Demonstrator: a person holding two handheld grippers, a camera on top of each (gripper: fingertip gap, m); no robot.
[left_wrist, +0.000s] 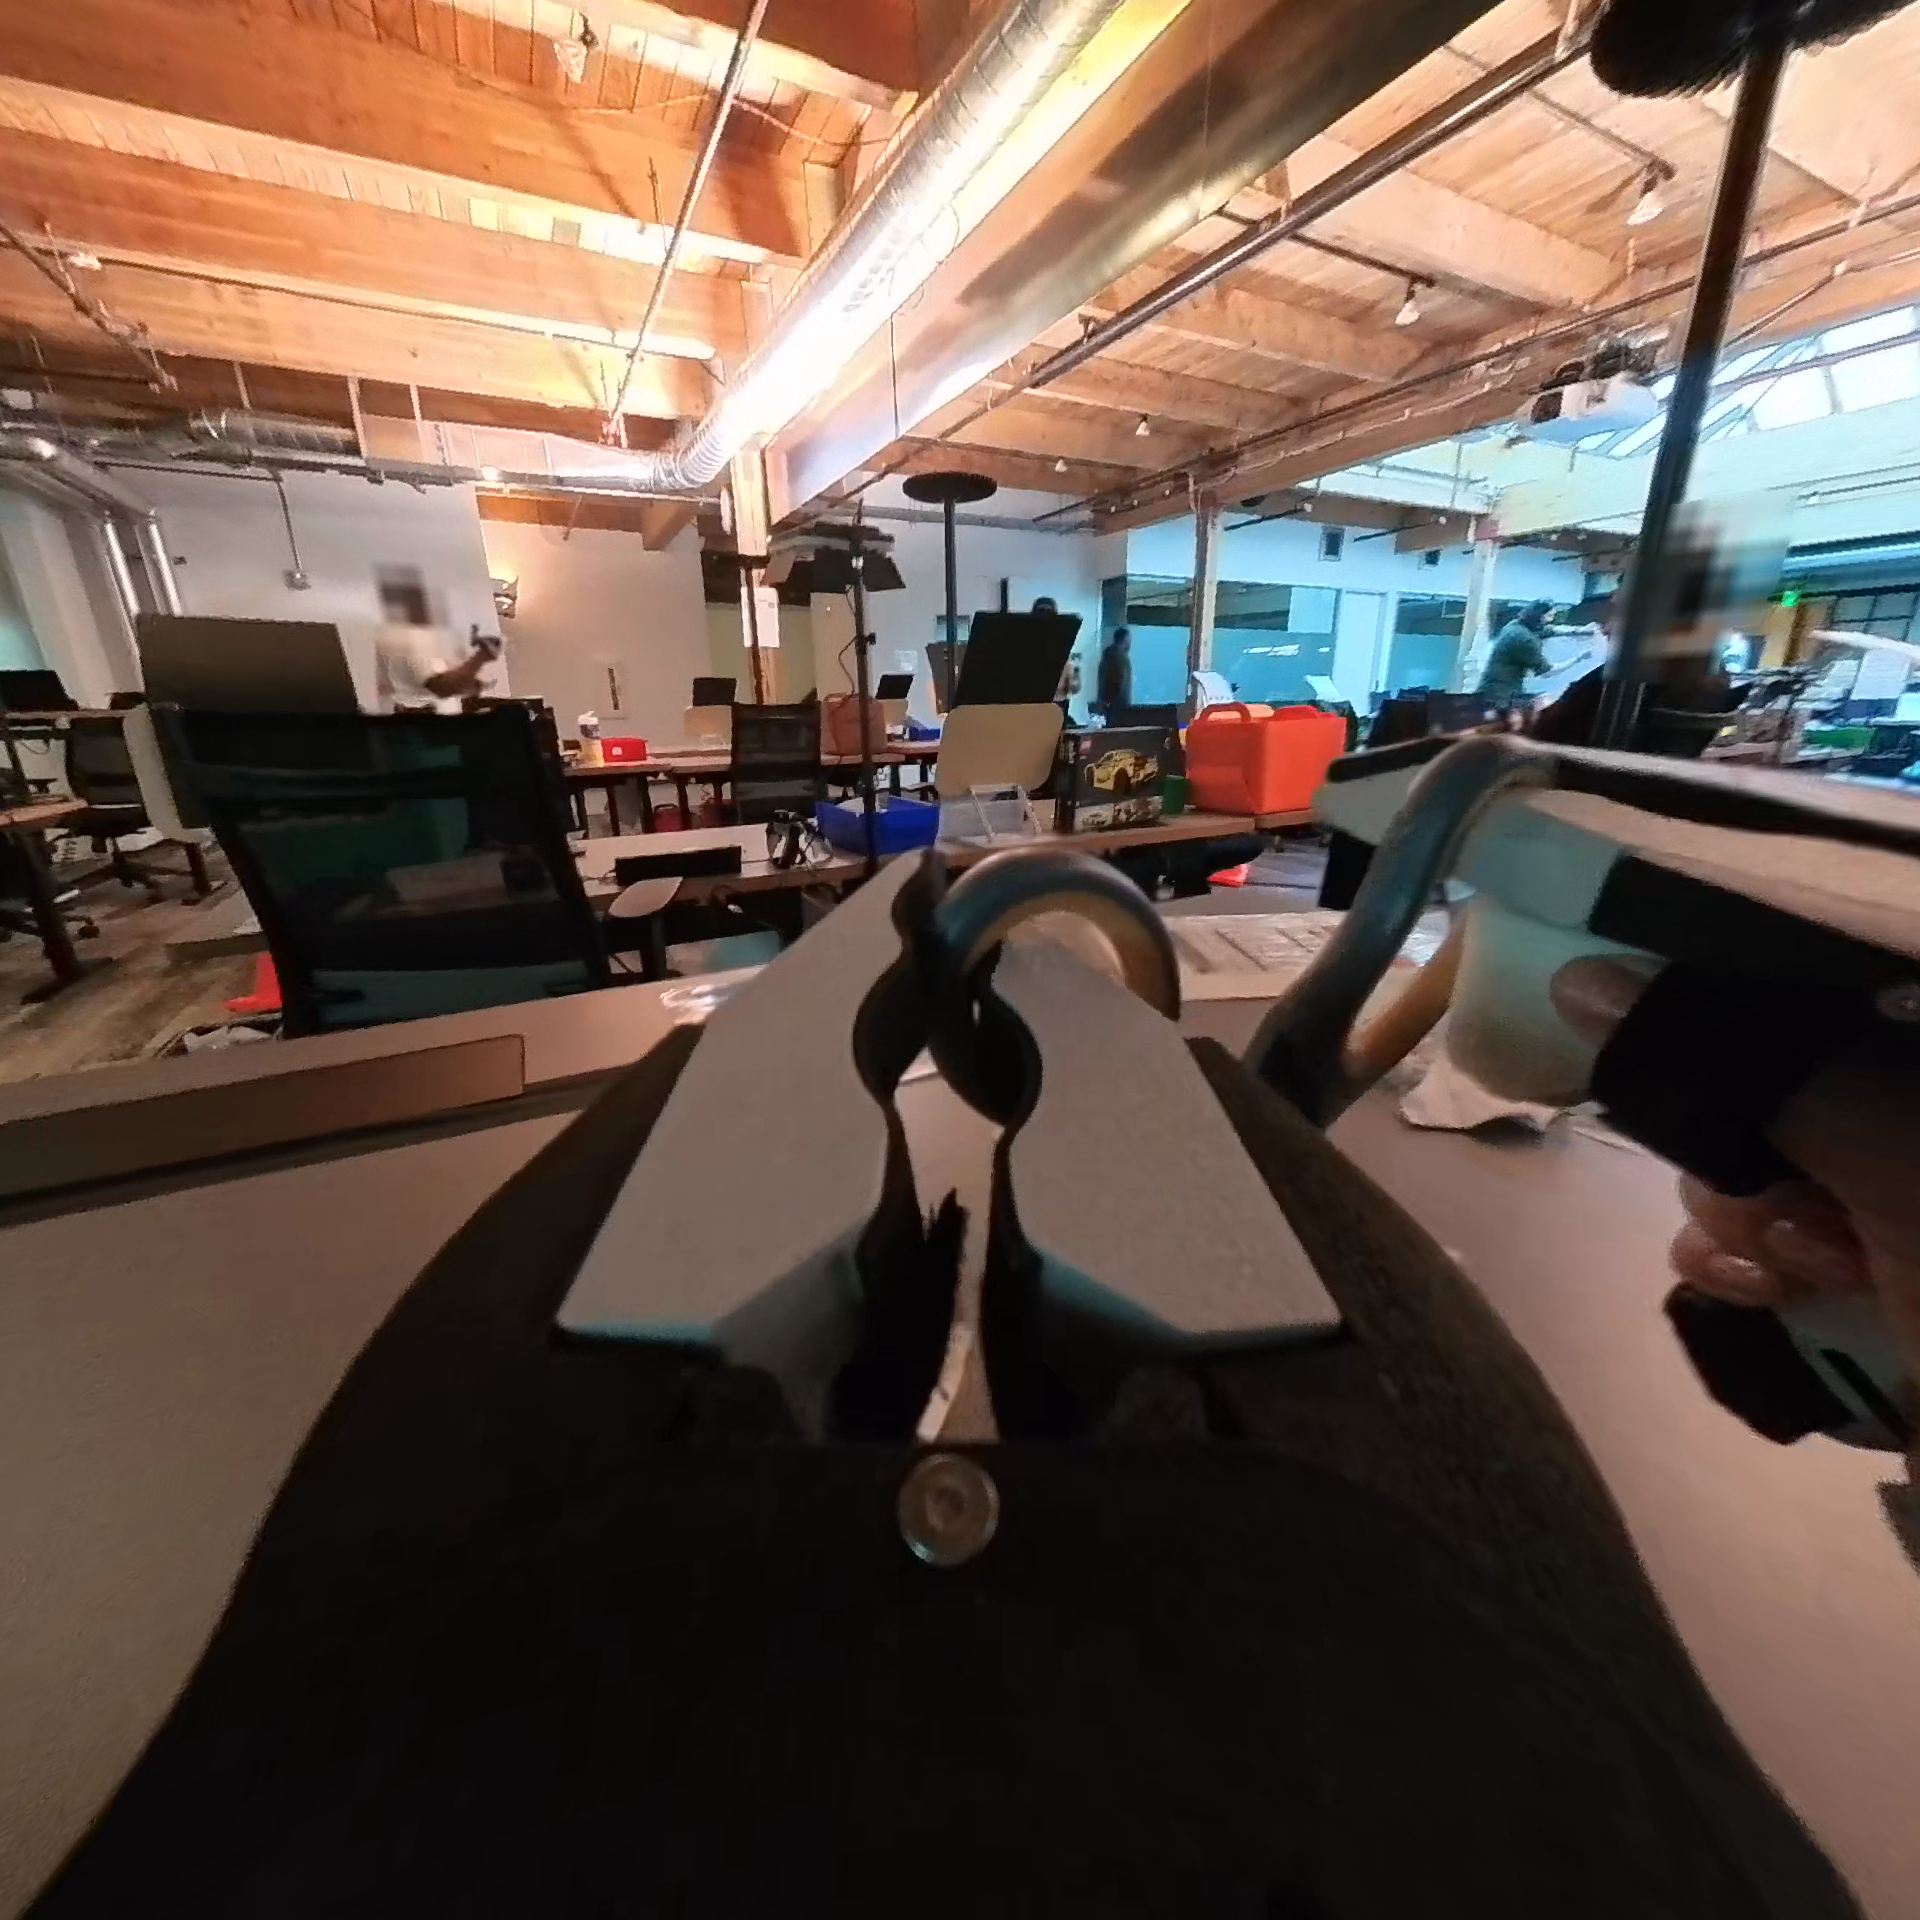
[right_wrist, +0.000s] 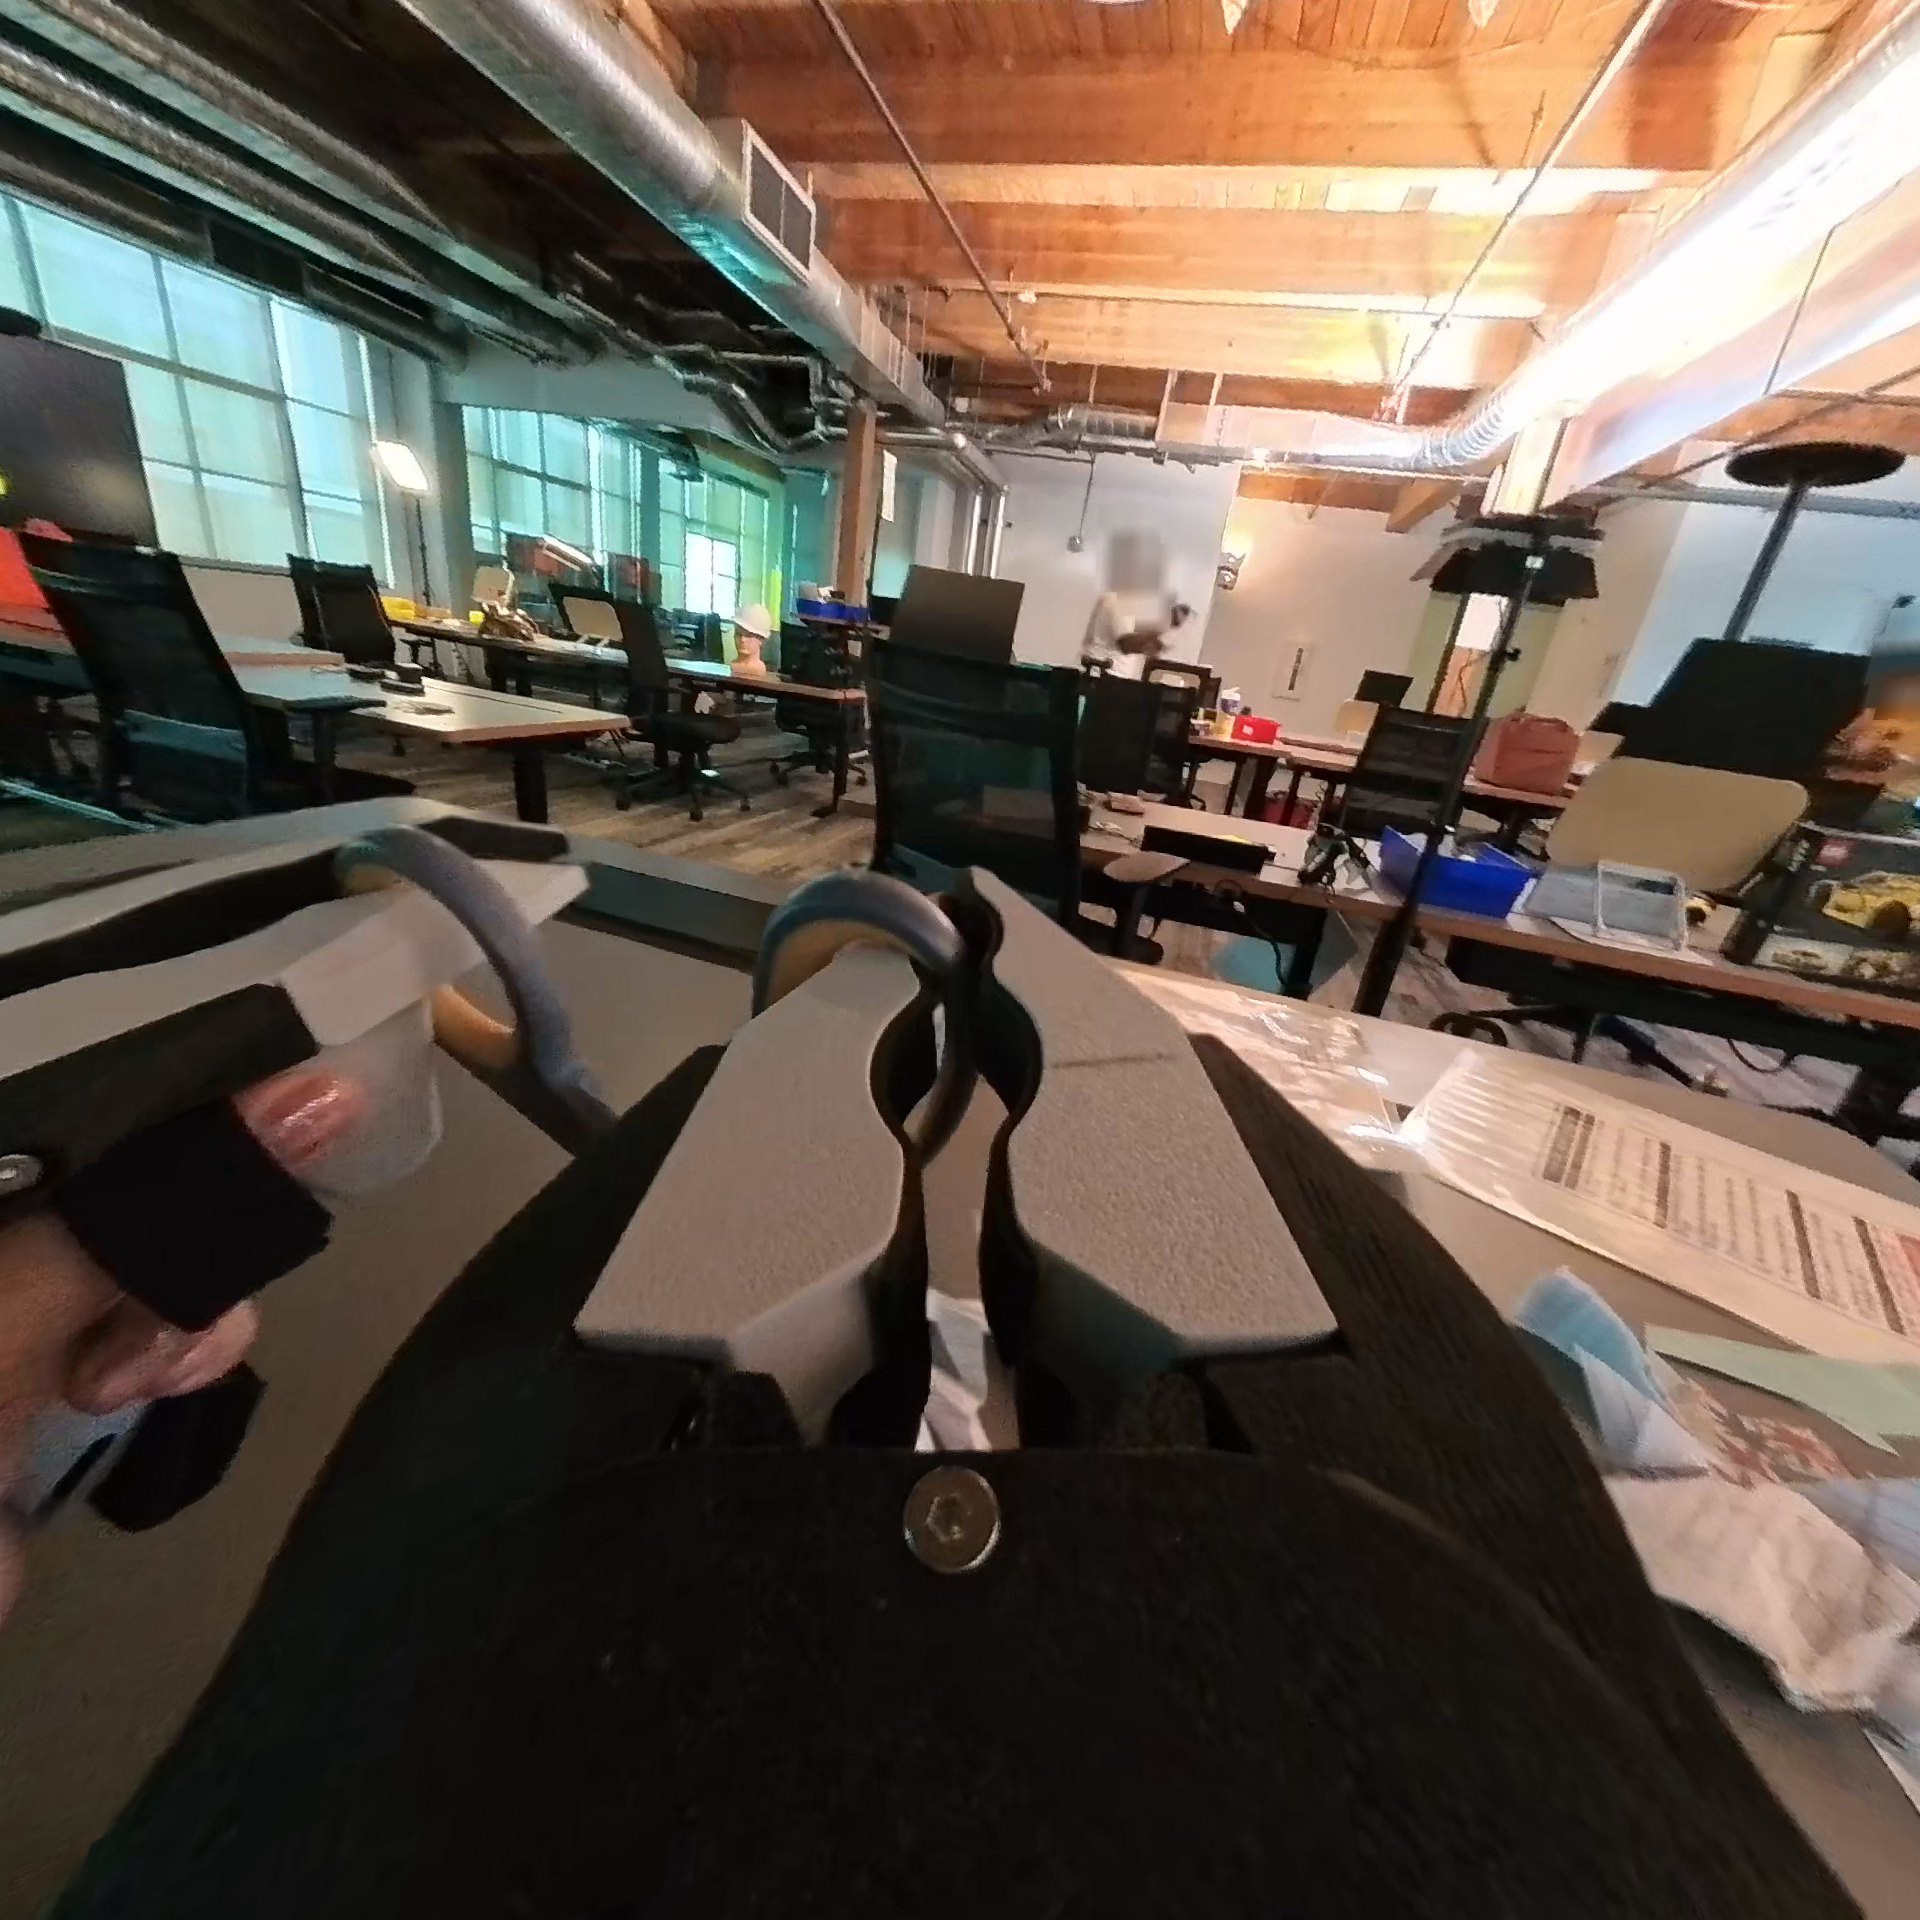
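My left gripper (left_wrist: 935, 883) is shut on a blue band (left_wrist: 1070, 904) with a tan inner side. The band arcs out of the closed jaws and over the right finger. My right gripper (right_wrist: 966, 894) is shut on a blue band (right_wrist: 862, 914) of the same kind, which arcs over its left finger. Each view shows the other gripper close beside: the right gripper (left_wrist: 1351, 800) with a blue loop (left_wrist: 1392, 914), and the left gripper (right_wrist: 551, 883) with a blue loop (right_wrist: 488, 956). I cannot tell whether it is one band or two. Both grippers are held just above a grey table (left_wrist: 208, 1351).
A printed sheet (right_wrist: 1714, 1216), a crumpled white cloth (right_wrist: 1766, 1558) and a blue mask-like piece (right_wrist: 1590, 1351) lie on the table at the right. A black office chair (left_wrist: 395, 831) stands behind the table. Hands (right_wrist: 94, 1340) grip the handles. Desks and people are farther off.
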